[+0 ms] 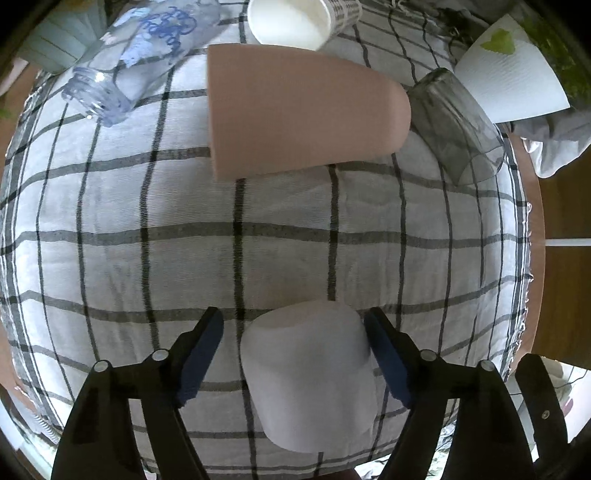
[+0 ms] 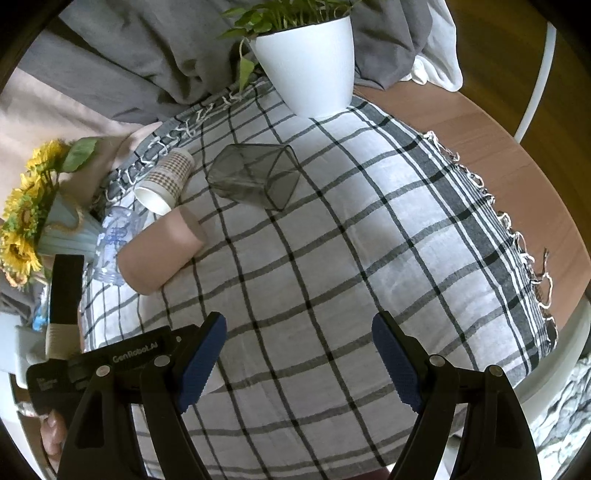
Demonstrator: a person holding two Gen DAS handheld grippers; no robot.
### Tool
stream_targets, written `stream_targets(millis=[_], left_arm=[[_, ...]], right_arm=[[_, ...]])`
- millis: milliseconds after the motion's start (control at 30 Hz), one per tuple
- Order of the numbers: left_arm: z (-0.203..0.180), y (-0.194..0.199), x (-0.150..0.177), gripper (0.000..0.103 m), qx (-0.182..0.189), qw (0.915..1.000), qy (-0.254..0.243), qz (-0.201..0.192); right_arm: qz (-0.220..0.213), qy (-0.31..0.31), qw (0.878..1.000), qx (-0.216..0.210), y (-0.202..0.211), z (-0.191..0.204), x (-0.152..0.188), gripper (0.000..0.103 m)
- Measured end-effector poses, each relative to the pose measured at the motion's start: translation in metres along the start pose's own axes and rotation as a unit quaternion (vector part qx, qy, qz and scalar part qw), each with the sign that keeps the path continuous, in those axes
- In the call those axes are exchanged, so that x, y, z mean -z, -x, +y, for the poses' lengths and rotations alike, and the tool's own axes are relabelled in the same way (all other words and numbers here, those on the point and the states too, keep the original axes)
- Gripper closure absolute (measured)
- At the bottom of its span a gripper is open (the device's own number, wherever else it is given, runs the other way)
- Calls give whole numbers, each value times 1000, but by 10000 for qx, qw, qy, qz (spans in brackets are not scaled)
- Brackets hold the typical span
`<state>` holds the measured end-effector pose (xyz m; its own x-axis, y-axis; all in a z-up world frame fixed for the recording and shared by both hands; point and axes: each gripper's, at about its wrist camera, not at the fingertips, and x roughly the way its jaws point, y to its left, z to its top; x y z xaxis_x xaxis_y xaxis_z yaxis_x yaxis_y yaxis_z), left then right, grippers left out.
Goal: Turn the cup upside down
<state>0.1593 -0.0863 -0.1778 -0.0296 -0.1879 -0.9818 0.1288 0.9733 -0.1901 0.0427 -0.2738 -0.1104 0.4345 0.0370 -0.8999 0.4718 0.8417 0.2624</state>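
Note:
A white cup (image 1: pixel 308 373) stands bottom-up on the checked cloth (image 1: pixel 147 221), between the fingers of my left gripper (image 1: pixel 295 358). The jaws are wide open; a gap shows on each side of the cup. A pink cup (image 1: pixel 295 110) lies on its side further back; it also shows in the right wrist view (image 2: pixel 162 251). My right gripper (image 2: pixel 299 358) is open and empty above bare cloth (image 2: pixel 332 258). The left gripper's body (image 2: pixel 92 365) shows at the lower left of the right wrist view.
A clear bottle (image 1: pixel 136 55), a checked paper cup (image 1: pixel 295 18) and a smoky glass tumbler (image 1: pixel 458 125) lie on their sides at the back. A white plant pot (image 2: pixel 310 62) and a sunflower vase (image 2: pixel 37 221) stand near the cloth's far edges. Brown table edge (image 2: pixel 498 140) at right.

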Motion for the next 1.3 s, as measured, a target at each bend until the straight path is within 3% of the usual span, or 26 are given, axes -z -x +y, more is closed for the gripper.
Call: stream_targets(millis=[67, 400, 600, 833, 967, 1133, 1300], left_arm=[[-3, -3, 0, 37, -22, 10000, -47, 6], [-13, -2, 1, 38, -99, 9998, -141, -135], [-11, 15, 4, 38, -73, 9984, -286, -483], [-8, 38, 5, 38, -73, 9909, -601, -1206], [-17, 41, 9, 39, -337, 9828, -830, -1614], [-26, 36, 18, 39, -519, 9770, -1089, -1758], [-30, 35, 16, 39, -557, 9764, -1150, -1741]], right_arm=[[30, 9, 10000, 20, -2, -1, 0, 22], [97, 13, 9999, 74, -6, -6, 4, 22], [56, 86, 9999, 78, -3, -3, 6, 22], [20, 143, 9998, 107, 0, -1, 10, 22], [-17, 232, 9996, 176, 3, 0, 13, 22], [-39, 315, 9991, 269, 3, 0, 15, 22], [-12, 362, 9989, 291, 2, 1, 17, 22]])
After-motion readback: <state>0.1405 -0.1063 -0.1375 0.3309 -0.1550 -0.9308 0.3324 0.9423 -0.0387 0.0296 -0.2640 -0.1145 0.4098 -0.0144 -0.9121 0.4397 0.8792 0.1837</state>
